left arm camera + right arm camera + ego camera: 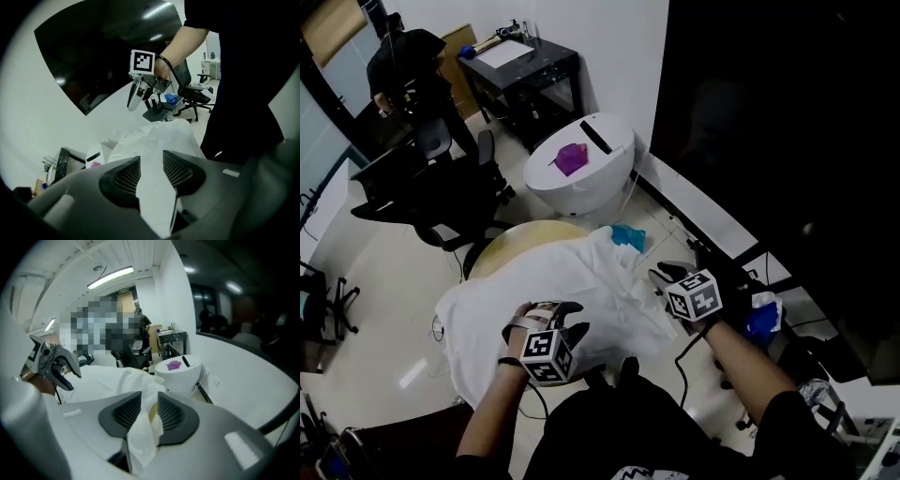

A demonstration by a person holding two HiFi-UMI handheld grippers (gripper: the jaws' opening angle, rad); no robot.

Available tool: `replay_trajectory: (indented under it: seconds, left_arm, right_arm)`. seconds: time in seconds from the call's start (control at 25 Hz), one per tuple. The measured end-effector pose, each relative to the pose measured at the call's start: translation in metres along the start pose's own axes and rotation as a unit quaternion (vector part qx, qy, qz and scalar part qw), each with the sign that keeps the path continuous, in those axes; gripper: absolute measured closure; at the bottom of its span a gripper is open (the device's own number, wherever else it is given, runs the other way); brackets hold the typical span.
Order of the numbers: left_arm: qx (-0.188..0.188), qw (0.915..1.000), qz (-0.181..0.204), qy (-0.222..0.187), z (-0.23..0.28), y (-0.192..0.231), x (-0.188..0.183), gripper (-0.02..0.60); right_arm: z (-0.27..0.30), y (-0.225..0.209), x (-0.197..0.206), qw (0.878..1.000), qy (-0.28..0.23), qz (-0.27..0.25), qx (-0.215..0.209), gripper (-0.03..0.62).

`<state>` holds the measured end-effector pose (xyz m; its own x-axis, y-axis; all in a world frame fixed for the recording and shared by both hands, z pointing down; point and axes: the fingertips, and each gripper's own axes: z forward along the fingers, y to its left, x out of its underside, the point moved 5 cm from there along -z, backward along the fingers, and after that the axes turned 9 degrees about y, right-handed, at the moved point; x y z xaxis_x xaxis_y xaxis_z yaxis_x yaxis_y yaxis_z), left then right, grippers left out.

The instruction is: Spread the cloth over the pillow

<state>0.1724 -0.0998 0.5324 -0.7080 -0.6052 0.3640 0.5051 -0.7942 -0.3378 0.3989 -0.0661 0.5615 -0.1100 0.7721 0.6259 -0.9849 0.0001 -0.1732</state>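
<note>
A white cloth [572, 286] lies crumpled over a rounded tan pillow [517, 240], whose far left edge shows bare. My left gripper [548, 311] rests on the cloth's near side. In the left gripper view its jaws [151, 171] stand apart, with cloth [157, 140] filling the gap and no pad pressing it. My right gripper [662, 275] is at the cloth's right edge. In the right gripper view its jaws [149, 411] are apart, with a loose fold of cloth [140, 432] lying between them over a strip of tan. Each gripper shows in the other's view: right [140, 103], left [72, 379].
A white round bin [586, 178] with a purple thing on top stands beyond the pillow by the wall. Black office chairs [441, 202] are at the left, with a black table [525, 66] and a person [408, 66] further back. A blue rag [628, 236] lies near the cloth's far corner.
</note>
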Motion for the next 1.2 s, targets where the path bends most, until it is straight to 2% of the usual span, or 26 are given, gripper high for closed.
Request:
replay_trajectory:
  seconds: [0.12, 0.24, 0.4, 0.6, 0.76, 0.88, 0.96, 1.2]
  left_arm:
    - [-0.015, 0.9994, -0.016, -0.026, -0.010, 0.009, 0.004, 0.442]
    - [-0.022, 0.9989, -0.023, -0.034, -0.013, 0.015, 0.010, 0.442]
    - [-0.021, 0.9985, -0.033, -0.037, -0.007, 0.018, 0.013, 0.442]
    - [-0.019, 0.9976, -0.053, -0.040, 0.003, 0.032, 0.015, 0.442]
    - [-0.016, 0.9973, -0.060, -0.039, 0.013, 0.038, 0.011, 0.442]
    - [-0.016, 0.9967, -0.066, -0.044, 0.016, 0.042, 0.009, 0.442]
    - [-0.015, 0.9967, -0.067, -0.044, 0.019, 0.043, 0.010, 0.442]
    - [-0.009, 0.9969, -0.069, -0.038, 0.026, 0.045, 0.014, 0.442]
  right_arm:
    - [0.019, 0.019, -0.028, 0.999, 0.010, -0.028, 0.012, 0.465]
    - [0.045, 0.031, -0.041, 0.998, 0.036, -0.039, 0.022, 0.456]
    - [0.081, 0.034, -0.044, 0.994, 0.087, -0.064, 0.031, 0.451]
    - [0.117, 0.030, -0.048, 0.988, 0.120, -0.086, 0.039, 0.431]
    - [0.131, 0.029, -0.041, 0.978, 0.152, -0.131, 0.055, 0.430]
    - [0.134, 0.026, -0.034, 0.975, 0.161, -0.141, 0.063, 0.477]
    - [0.132, 0.025, -0.033, 0.976, 0.157, -0.137, 0.058, 0.569]
    - [0.117, 0.010, -0.040, 0.984, 0.128, -0.114, 0.053, 0.585]
